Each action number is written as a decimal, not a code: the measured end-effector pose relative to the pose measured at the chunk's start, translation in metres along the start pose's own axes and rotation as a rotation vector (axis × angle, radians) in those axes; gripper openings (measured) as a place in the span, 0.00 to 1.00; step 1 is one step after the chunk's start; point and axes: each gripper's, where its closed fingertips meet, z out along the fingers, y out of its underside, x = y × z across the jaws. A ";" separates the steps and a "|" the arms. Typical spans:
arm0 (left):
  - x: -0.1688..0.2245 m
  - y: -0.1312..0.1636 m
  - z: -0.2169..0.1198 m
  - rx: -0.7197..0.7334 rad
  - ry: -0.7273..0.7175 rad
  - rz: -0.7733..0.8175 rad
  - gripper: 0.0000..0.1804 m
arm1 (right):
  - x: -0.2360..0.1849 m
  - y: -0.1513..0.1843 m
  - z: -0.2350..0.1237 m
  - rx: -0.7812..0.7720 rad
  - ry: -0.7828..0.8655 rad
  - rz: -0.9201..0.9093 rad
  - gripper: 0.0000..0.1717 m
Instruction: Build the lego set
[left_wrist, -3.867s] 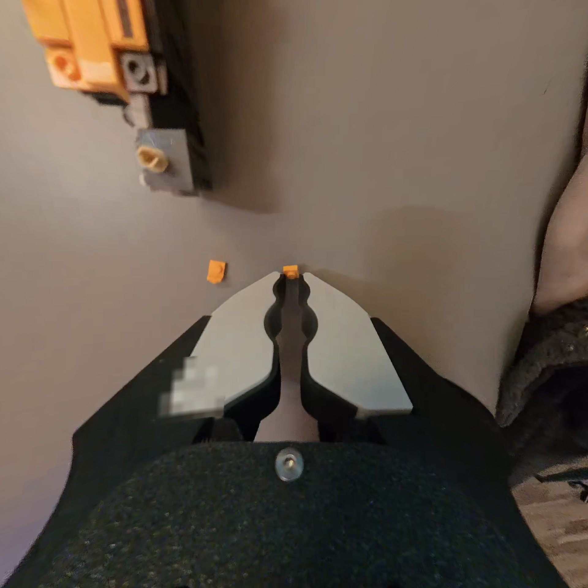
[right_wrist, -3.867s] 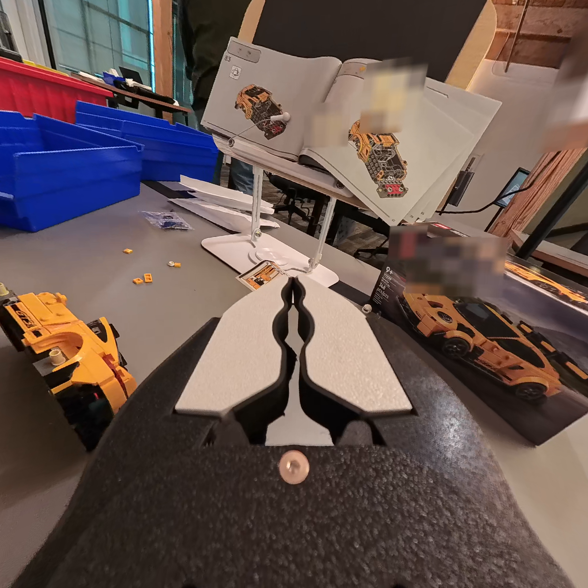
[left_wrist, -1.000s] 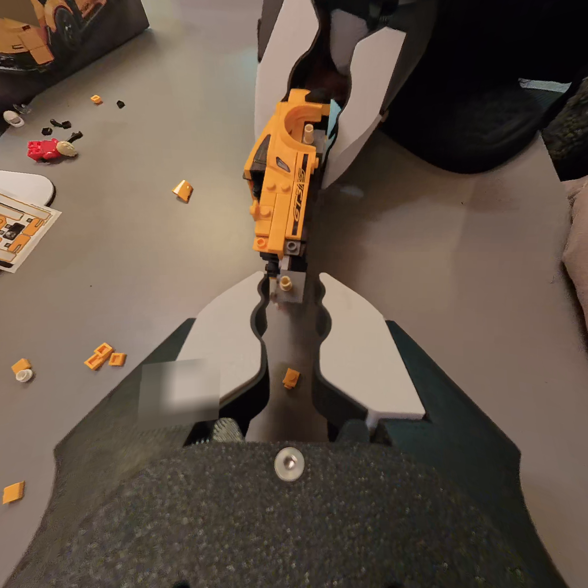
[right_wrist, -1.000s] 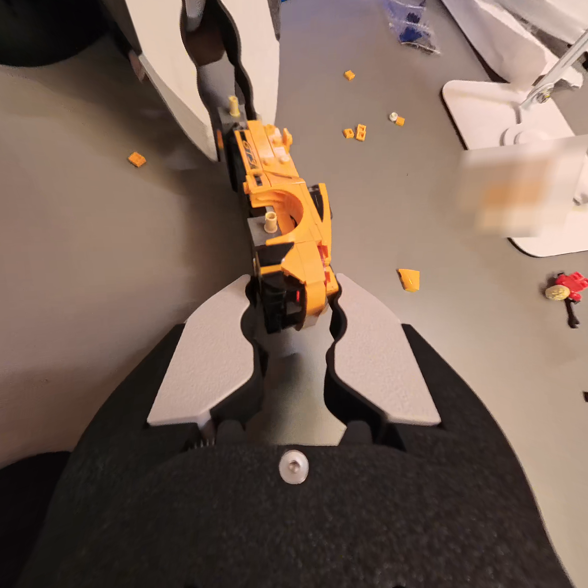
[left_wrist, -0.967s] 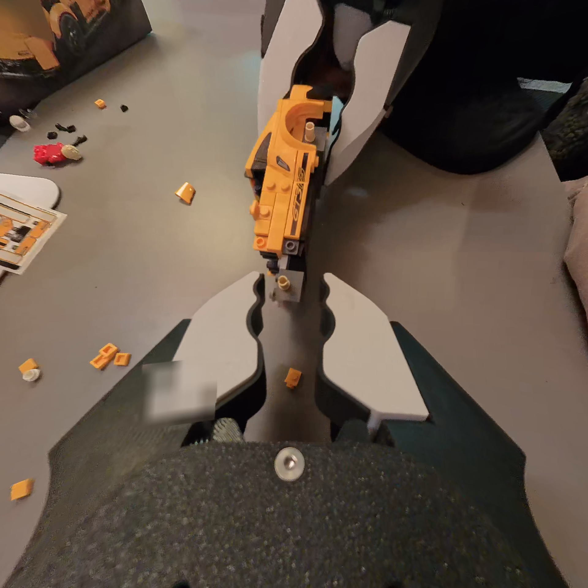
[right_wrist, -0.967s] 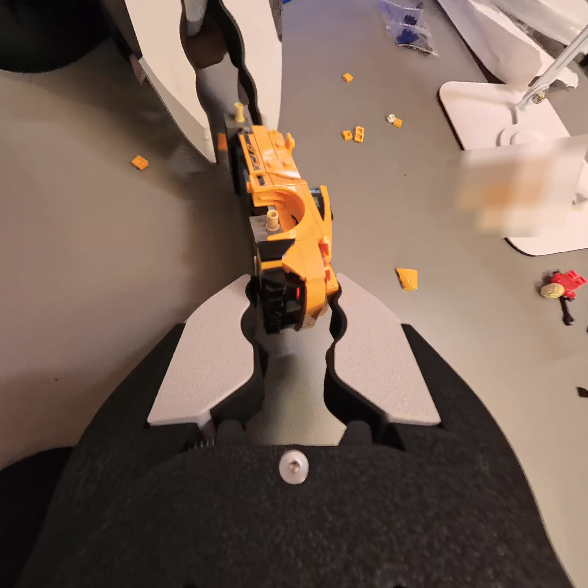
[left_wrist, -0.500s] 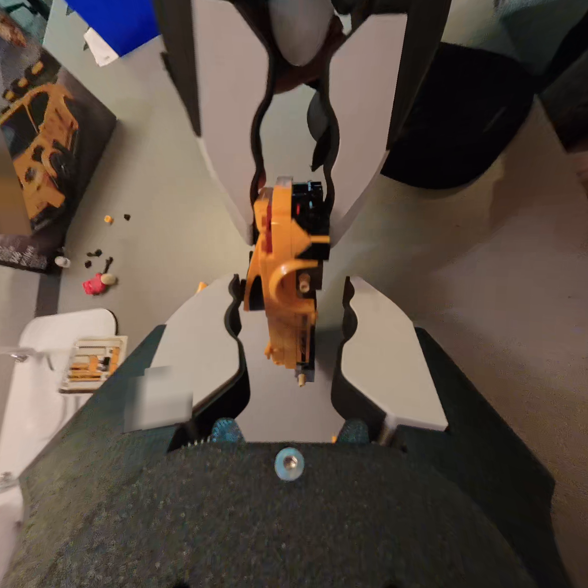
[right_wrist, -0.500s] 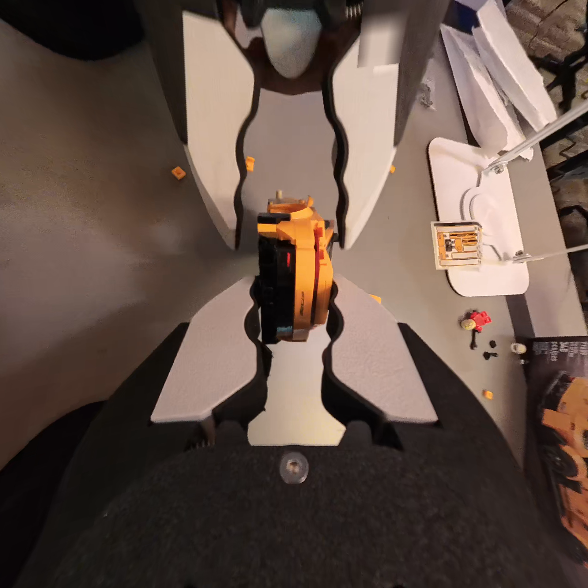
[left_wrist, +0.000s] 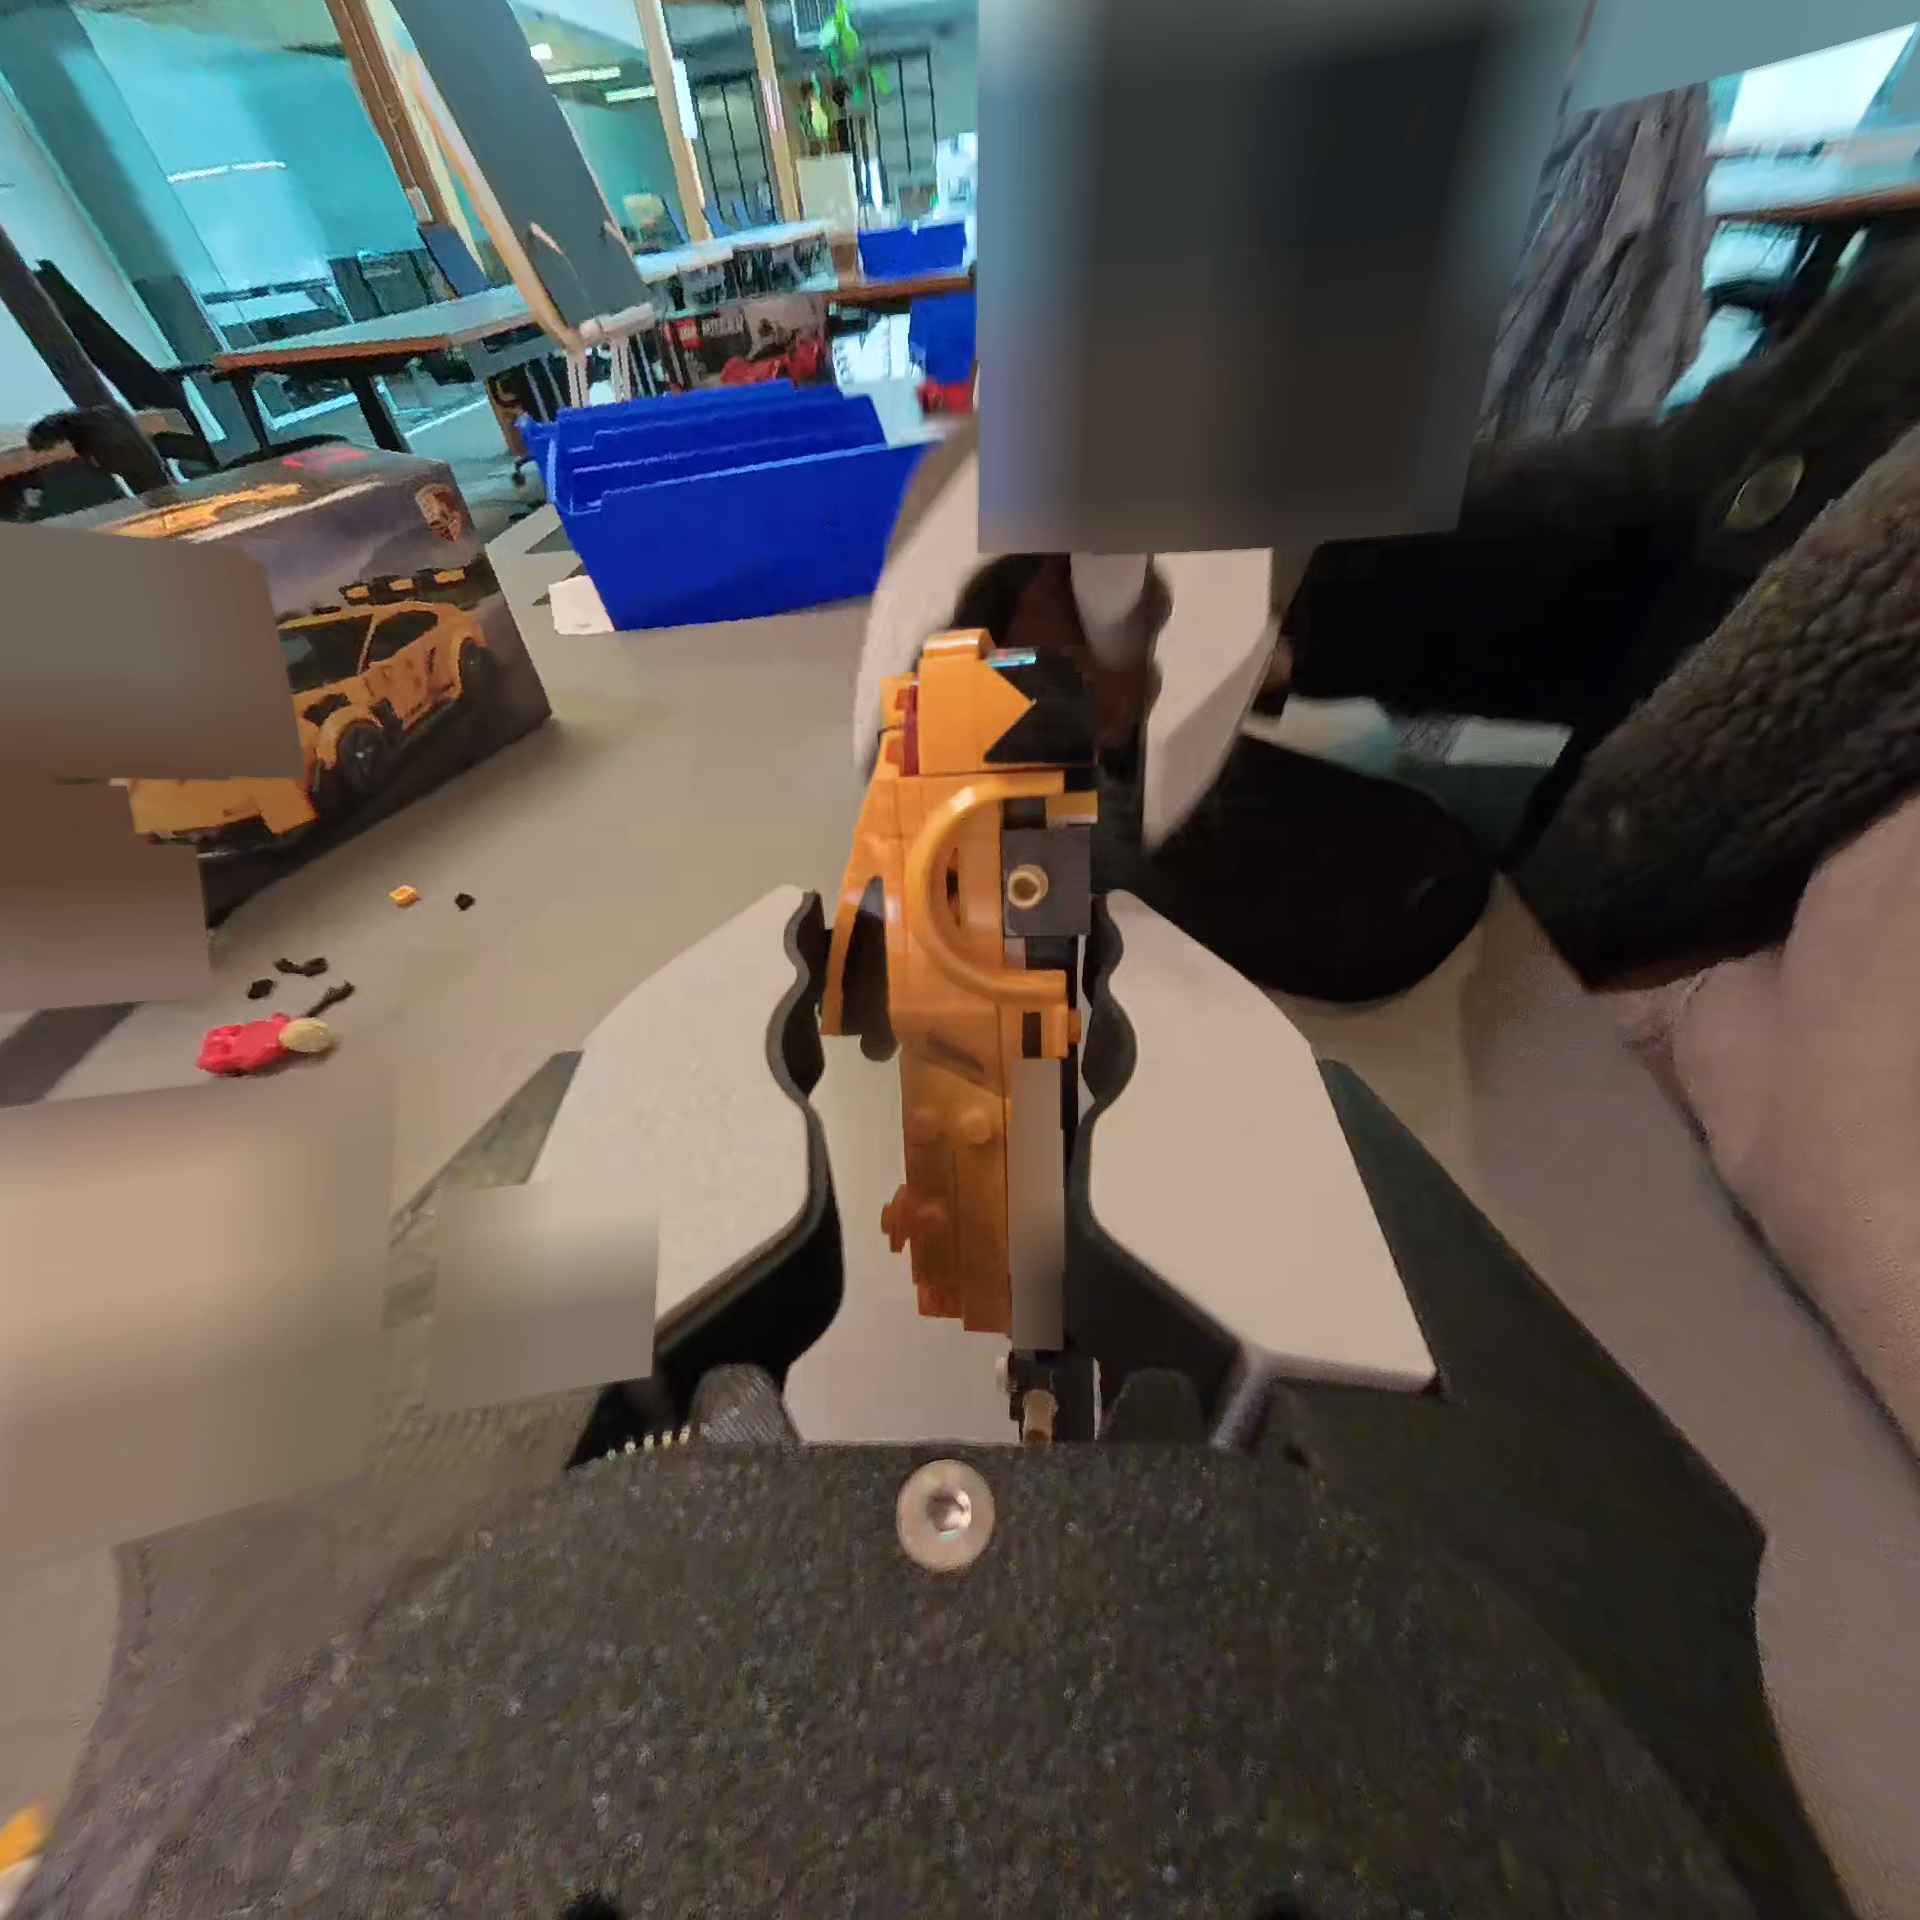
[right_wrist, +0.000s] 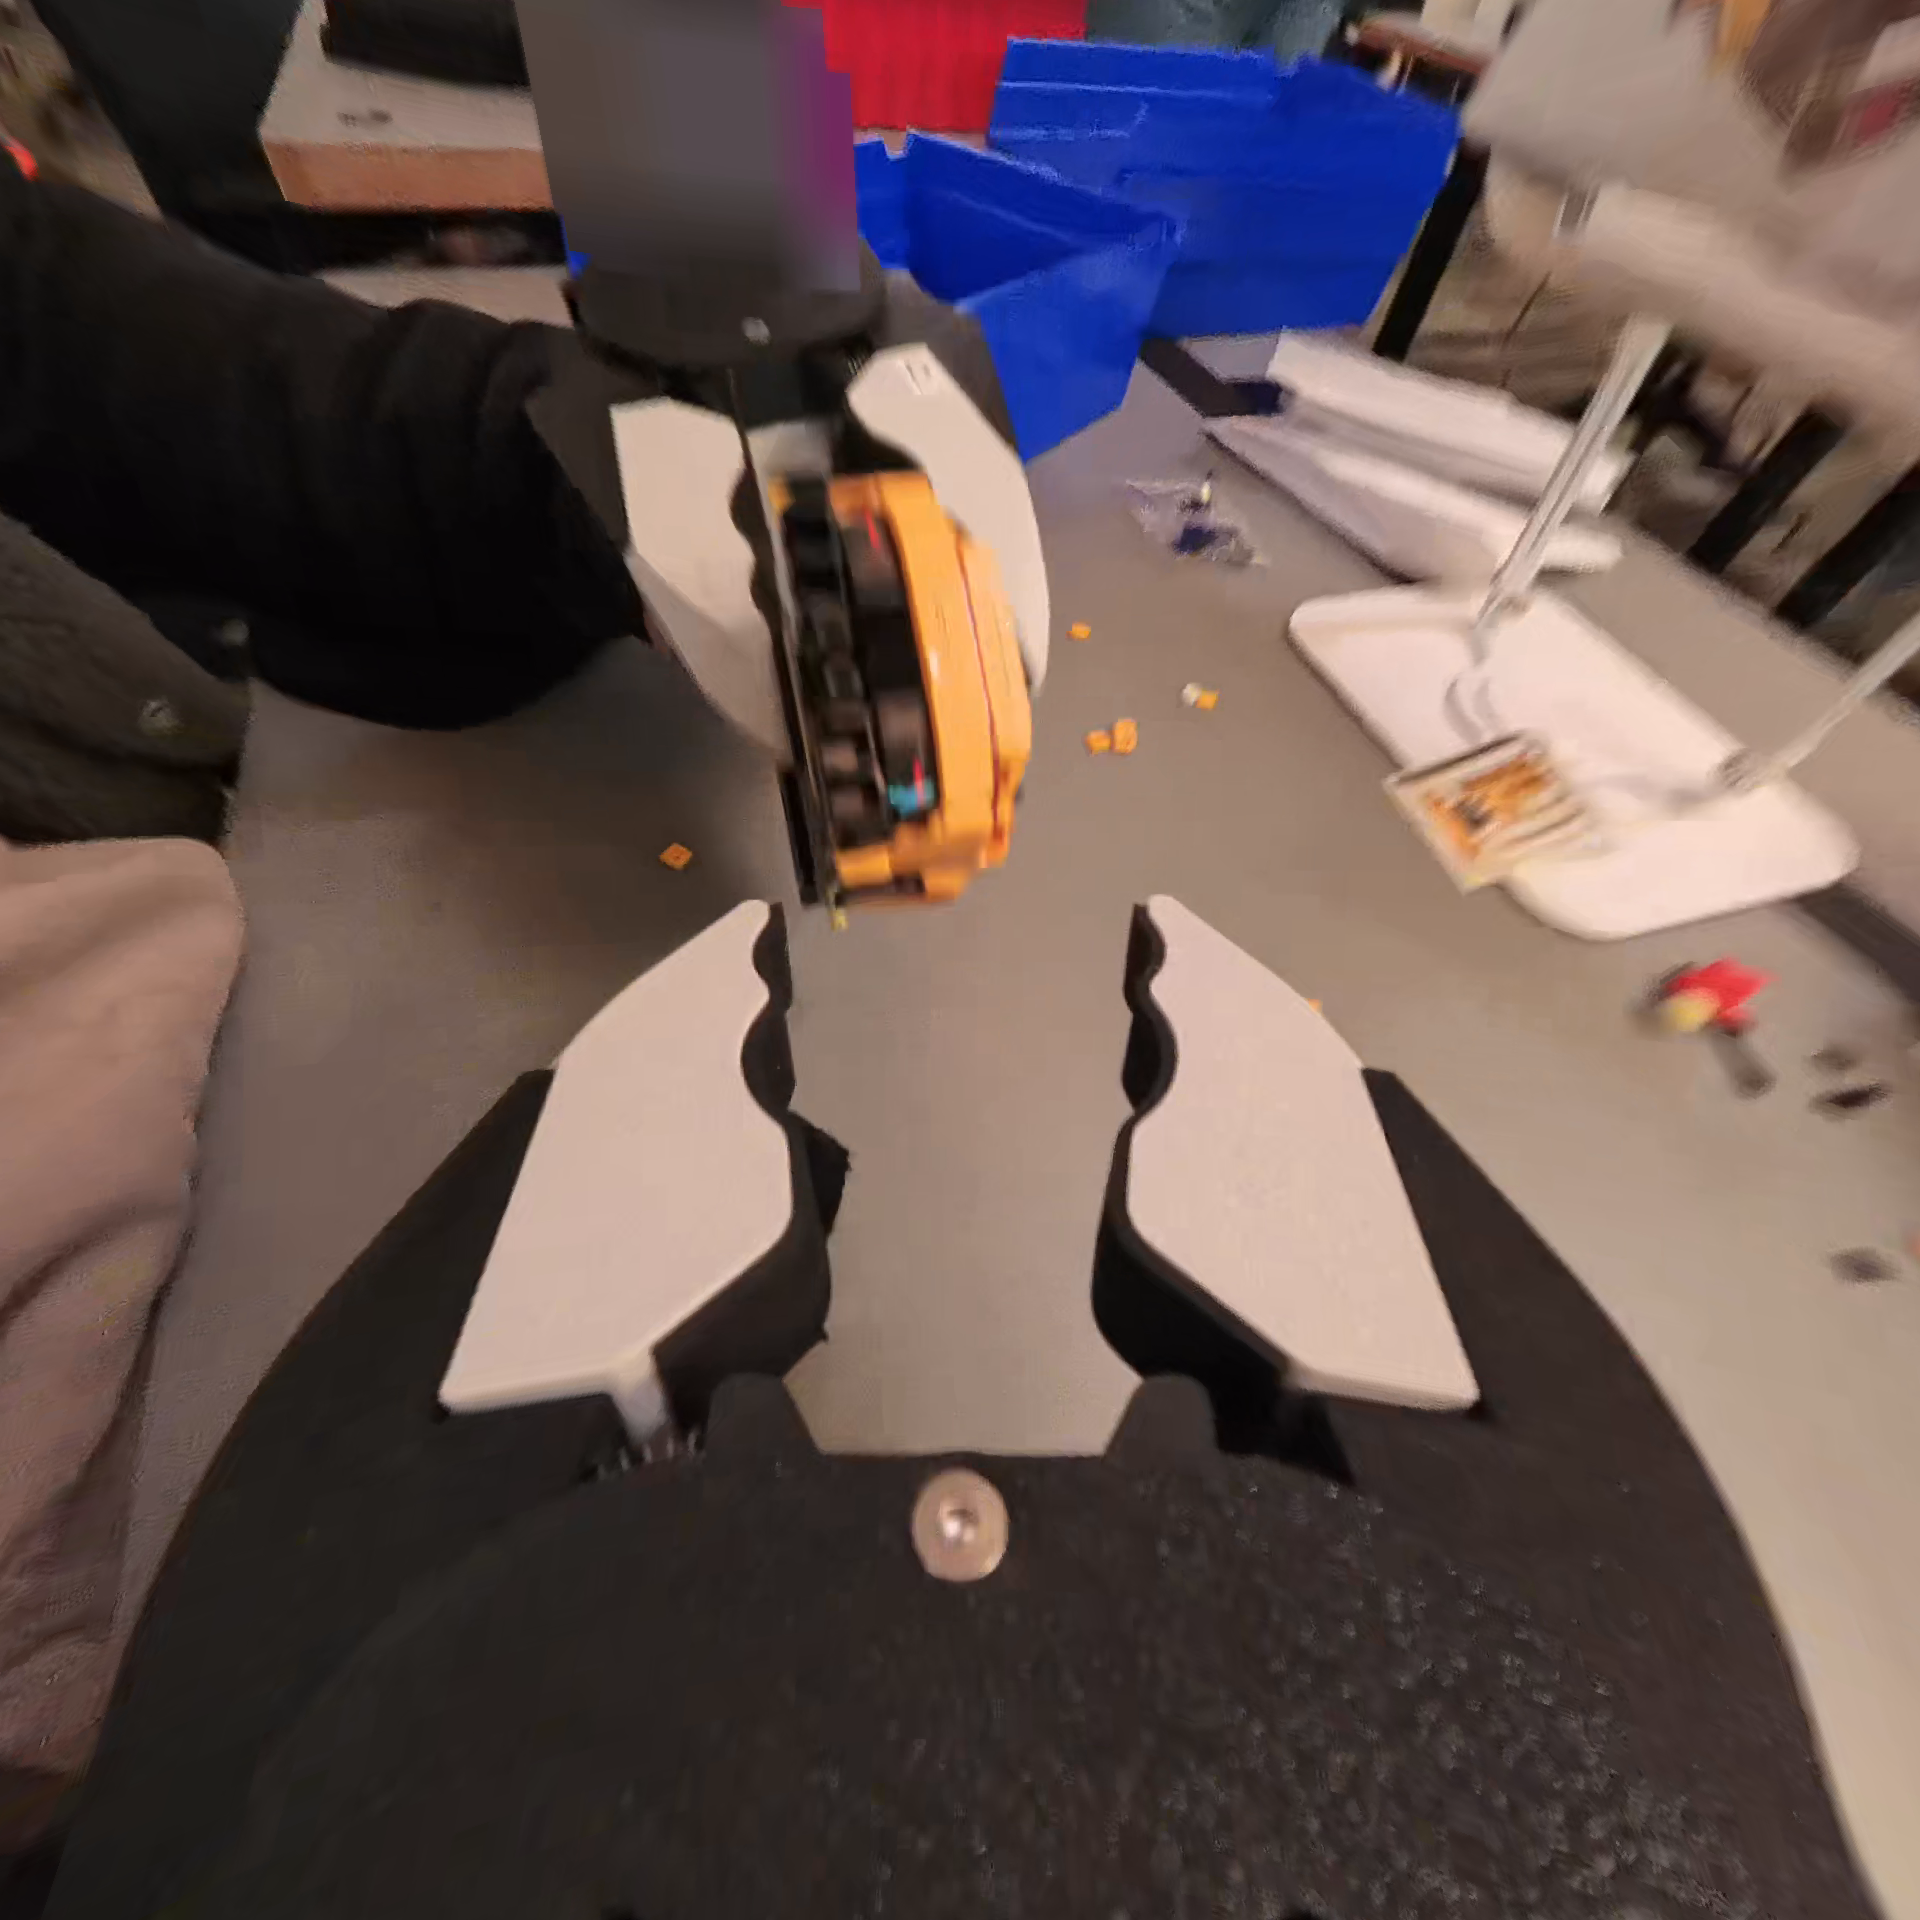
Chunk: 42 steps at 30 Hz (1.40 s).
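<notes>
An orange and black brick-built toy car (left_wrist: 966, 1039) stands lengthwise between my left gripper's (left_wrist: 954, 914) fingers, and both pads press on its sides. It is held above the grey table (left_wrist: 644, 790). The right wrist view shows the same car (right_wrist: 914, 707) clamped between the left gripper's white fingers (right_wrist: 686, 540). My right gripper (right_wrist: 956, 914) is wide open with nothing between its pads, just short of the car's near end. Its blurred fingers (left_wrist: 1205, 707) show beyond the car in the left wrist view.
A box with a picture of a car (left_wrist: 395, 665) and blue bins (left_wrist: 727, 509) stand on the table. A white stand base (right_wrist: 1558, 748) with a sticker sheet (right_wrist: 1486, 800) is at the right. Small orange pieces (right_wrist: 1112, 738) and a red piece (right_wrist: 1704, 997) lie loose. A person's dark sleeve (right_wrist: 260, 468) is at the left. My right fingertips sit around 5 centimetres from my left ones.
Half a second ago my right gripper held the car's end and the left stood open around it. Now the left has shut on the car, and the right has opened and drawn back.
</notes>
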 end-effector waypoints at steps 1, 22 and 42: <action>-0.001 -0.002 -0.001 0.028 0.010 -0.034 0.27 | -0.001 0.011 0.008 0.000 -0.018 0.060 0.36; -0.013 0.004 -0.030 -0.119 -0.004 -0.055 0.26 | -0.001 0.035 0.023 -0.608 -0.134 -0.156 0.16; 0.000 0.100 -0.018 -0.523 0.064 -0.051 0.21 | -0.004 0.073 0.054 -0.713 -0.452 -0.172 0.18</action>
